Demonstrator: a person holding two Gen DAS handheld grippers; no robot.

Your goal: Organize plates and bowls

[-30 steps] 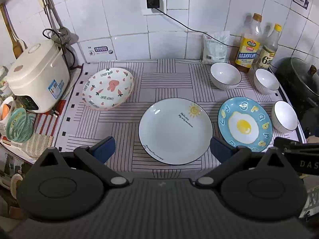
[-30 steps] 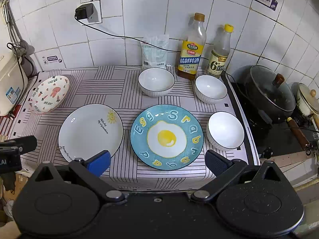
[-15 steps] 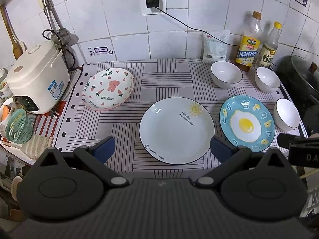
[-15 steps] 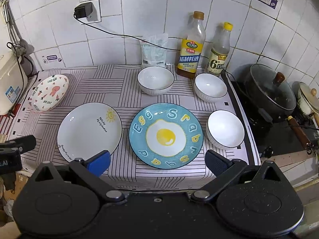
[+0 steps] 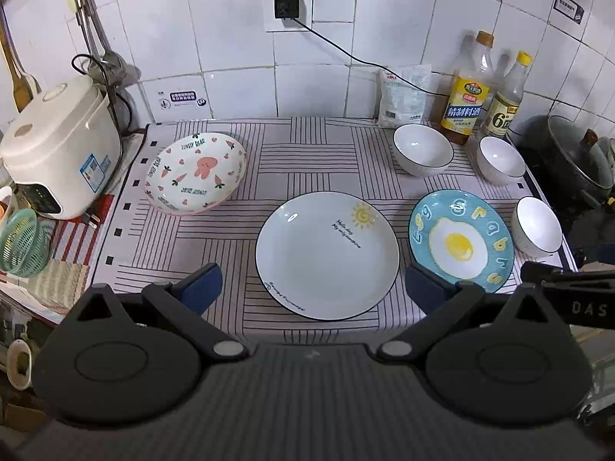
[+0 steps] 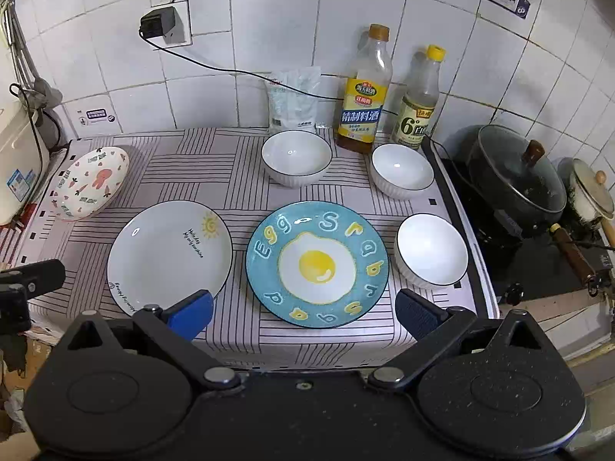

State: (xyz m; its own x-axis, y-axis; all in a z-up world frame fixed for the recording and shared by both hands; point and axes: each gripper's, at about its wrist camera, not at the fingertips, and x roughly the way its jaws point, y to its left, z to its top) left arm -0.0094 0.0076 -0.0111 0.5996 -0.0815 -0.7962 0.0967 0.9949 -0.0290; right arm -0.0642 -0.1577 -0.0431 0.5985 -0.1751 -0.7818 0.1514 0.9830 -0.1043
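Your left tool (image 5: 311, 286) hangs above the near edge of the tabletop (image 5: 307, 146), its blue pads spread wide with nothing between them. Directly ahead of it, framed by the two pads, lies the white sun plate (image 5: 326, 255). Ahead and to the left of this tool sits the pink rabbit dish (image 5: 196, 173), tilted with its far rim raised, next to the white rice cooker (image 5: 57, 146).

Your right tool (image 6: 303, 313) likewise stands fully open and holds nothing. Straight ahead of it, between its pads, lies the blue egg plate (image 6: 317, 263), just beside the sun plate (image 6: 169, 255), the two rims close but apart. To the right of this tool, just beyond its right pad, stands the near white bowl (image 6: 430, 249). Farther ahead stand the middle white bowl (image 6: 296, 157) and the right-hand white bowl (image 6: 401, 171), each upright and apart from the plates. Behind them, against the tiled wall, stand the cooking wine bottle (image 6: 363, 92), the vinegar bottle (image 6: 417, 100) and a white bag (image 6: 294, 100). A lidded dark pot (image 6: 515, 176) rests on the stove to the far right.
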